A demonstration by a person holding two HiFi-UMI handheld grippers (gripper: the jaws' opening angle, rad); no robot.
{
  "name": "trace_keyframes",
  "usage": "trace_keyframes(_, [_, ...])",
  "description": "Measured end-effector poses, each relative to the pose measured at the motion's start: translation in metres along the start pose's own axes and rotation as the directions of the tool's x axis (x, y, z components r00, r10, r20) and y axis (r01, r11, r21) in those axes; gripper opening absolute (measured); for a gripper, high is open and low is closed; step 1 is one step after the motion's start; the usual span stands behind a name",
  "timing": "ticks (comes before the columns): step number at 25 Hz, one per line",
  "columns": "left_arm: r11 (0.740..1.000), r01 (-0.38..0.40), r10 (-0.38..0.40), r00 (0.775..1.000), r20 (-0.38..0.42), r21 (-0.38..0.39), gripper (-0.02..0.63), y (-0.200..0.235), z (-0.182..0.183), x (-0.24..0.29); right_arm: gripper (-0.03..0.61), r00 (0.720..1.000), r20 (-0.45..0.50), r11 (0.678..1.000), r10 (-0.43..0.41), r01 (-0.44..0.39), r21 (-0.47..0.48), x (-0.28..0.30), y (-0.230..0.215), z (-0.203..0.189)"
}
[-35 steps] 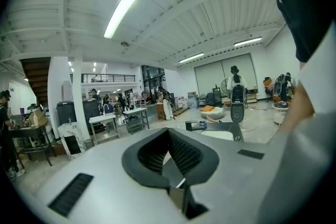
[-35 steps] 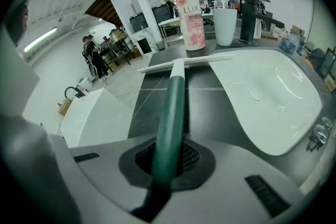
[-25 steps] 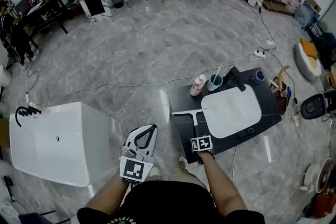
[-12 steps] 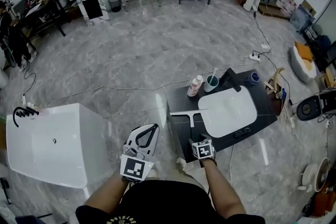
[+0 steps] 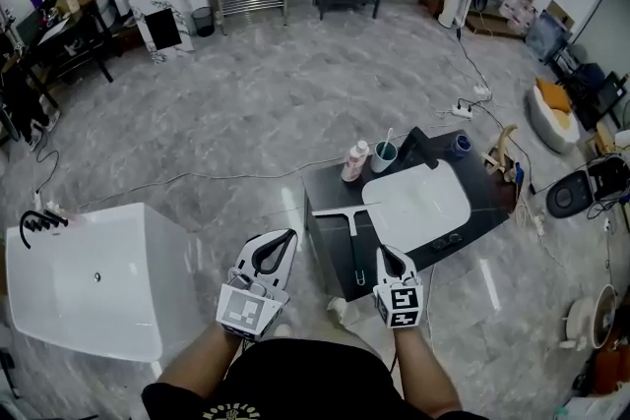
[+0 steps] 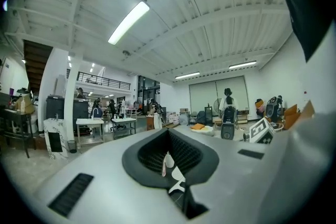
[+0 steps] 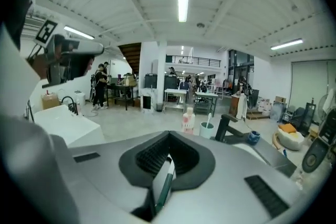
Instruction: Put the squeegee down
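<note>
Squeegee lies on the dark counter; right gripper has just closed empty, left gripper jaws also together

- The floor is polished grey marble-look tile, glossy, with light reflected in it.
- The counter, right of centre, has a dark, smooth, stone-like top with a faint sheen.
- The basin sunk in the counter is glossy white, ceramic by its look.
- The bathtub, at lower left, is smooth, glossy white.
- The squeegee has a pale, smooth handle; plastic or metal, I cannot tell.
- The left gripper and right gripper have matt pale-grey plastic shells with black ribbed linings.
</note>
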State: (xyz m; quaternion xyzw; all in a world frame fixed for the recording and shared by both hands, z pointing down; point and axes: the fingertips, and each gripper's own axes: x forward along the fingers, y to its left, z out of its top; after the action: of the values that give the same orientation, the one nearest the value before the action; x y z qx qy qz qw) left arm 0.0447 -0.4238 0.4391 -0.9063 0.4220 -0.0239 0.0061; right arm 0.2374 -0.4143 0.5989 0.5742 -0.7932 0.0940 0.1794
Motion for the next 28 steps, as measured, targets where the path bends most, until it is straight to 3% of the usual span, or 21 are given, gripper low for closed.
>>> trace_keyframes(8, [0.989,0.079,-0.085,0.995,0.044,0.124,0.018,-0.023,0.021,-0.016,0.026,0.986,0.154,0.996,-0.068,0.076,-0.043,-0.074,0.006,0.089])
trace_keyframes(13, [0.969,0.085,-0.097,0.994,0.041,0.232,0.018,-0.035,0.024,-0.026,0.026,0.979,0.184,0.994,-0.084,0.094,-0.047,-0.105,0.016,0.111])
trace_keyframes(16, [0.968,0.060,-0.074,0.996,0.048,0.245,0.018,-0.038,0.026,-0.031,0.026,0.980,0.183,0.992,-0.079,0.096,-0.085,-0.112,0.024,0.108])
trace_keyframes(19, [0.965,0.041,-0.056,0.997,0.049,0.260,0.018,-0.038,0.029,-0.034,0.026,0.979,0.182,0.994,-0.086,0.096,-0.047,-0.116,0.032,0.105])
trace_keyframes(28, [0.978,0.069,-0.089,0.992,0.093,0.196,0.018,-0.047,0.040,-0.060,0.026,0.980,0.183,0.996,-0.078,0.084,-0.028,-0.128,0.054,0.098])
